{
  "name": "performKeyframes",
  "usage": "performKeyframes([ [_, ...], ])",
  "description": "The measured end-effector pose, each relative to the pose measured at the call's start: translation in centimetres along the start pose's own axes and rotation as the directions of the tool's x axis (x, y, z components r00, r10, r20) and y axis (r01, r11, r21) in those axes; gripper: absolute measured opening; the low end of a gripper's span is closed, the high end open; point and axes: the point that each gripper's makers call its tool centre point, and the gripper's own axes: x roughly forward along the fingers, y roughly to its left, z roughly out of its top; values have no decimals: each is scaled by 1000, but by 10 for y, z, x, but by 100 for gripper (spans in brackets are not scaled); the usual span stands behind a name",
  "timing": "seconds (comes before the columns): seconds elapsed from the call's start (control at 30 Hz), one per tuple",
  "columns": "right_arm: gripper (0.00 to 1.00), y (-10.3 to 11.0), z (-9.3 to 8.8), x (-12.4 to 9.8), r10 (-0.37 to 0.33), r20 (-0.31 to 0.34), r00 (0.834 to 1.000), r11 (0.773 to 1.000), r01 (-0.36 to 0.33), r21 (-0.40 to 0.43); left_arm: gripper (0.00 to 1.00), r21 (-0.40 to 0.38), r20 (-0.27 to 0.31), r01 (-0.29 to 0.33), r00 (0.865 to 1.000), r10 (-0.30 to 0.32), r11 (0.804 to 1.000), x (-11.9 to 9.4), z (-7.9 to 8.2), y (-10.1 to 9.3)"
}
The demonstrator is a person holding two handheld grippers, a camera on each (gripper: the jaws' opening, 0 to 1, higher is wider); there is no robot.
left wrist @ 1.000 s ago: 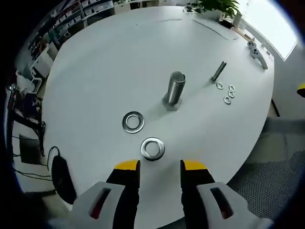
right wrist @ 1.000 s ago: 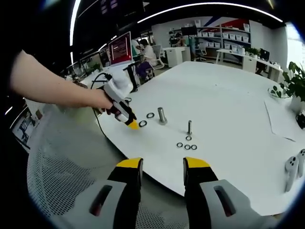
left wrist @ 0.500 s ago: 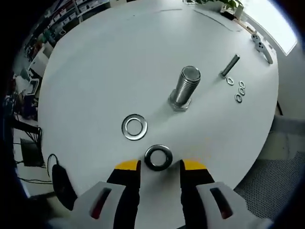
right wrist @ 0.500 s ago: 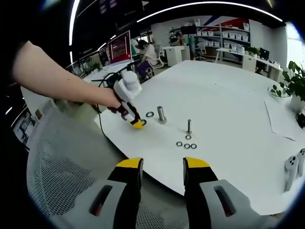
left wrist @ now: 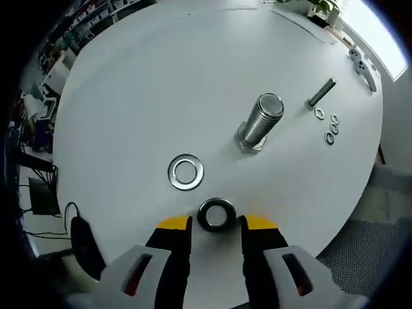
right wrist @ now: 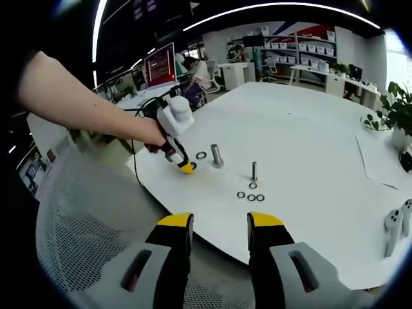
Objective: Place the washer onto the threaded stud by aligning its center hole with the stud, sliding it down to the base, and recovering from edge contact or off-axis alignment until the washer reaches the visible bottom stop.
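Left gripper [left wrist: 216, 224] is showing black jaws, yellow tips, white housing with red slots; right gripper [right wrist: 219, 222] is looking identical.

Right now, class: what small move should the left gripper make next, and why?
Probably ease the left gripper slightly forward and close on the near washer. Its jaws stand open with that washer lying flat on the table just between the tips, ungripped, while the large threaded stud beyond stands bare.

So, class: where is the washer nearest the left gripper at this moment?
In the left gripper view the near washer lies flat on the white table between the left gripper's open yellow tips, with the second washer beyond it and the large threaded stud farther on.
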Motion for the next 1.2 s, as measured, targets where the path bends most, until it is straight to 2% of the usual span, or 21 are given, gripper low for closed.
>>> performKeyframes([
  [0.07,36,0,0,0,-1,1,1000,1000,1,1,29,-37,-21,-3,1000,2,999,-1,1,0],
  [0.3,36,-1,0,0,-3,-1,1000,1000,3,3,29,-29,-69,-9,998,7,1000,0,1,-2],
  [0.6,36,0,0,0,-1,0,1000,1000,1,4,27,-51,-67,-8,998,5,999,0,0,2],
  [0.9,36,-1,0,0,-1,-1,1000,1000,1,5,21,-32,-68,-9,998,6,999,0,2,-1],
  [1.2,36,-1,-1,0,-2,-3,1000,1000,2,2,21,-18,-111,-6,994,3,1000,1,2,-1],
])
